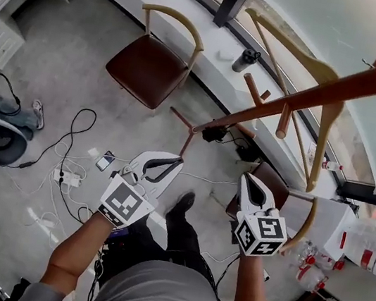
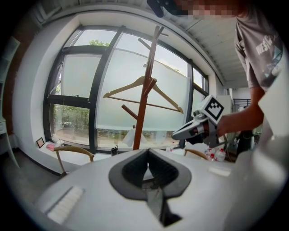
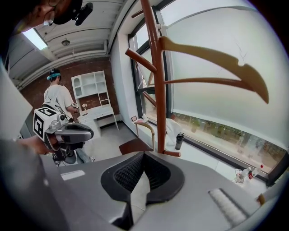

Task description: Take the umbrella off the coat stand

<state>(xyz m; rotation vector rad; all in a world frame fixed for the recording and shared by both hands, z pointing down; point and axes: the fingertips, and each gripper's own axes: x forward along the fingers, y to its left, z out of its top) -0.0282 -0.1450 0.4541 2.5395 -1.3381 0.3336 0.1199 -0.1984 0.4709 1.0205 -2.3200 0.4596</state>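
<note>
The left gripper (image 1: 171, 163) and right gripper (image 1: 246, 180) sit clenched empty, while the coat stand (image 1: 370, 82) beyond their jaws shows 1 hanger (image 1: 316, 66) but no umbrella, probably light, best taken by its stiff handle.

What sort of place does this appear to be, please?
Probably a loft-style office or studio: a tall brown wooden coat stand by large dark-framed windows, a wooden chair with a dark brown seat, and loose cables across the grey concrete floor.
</note>
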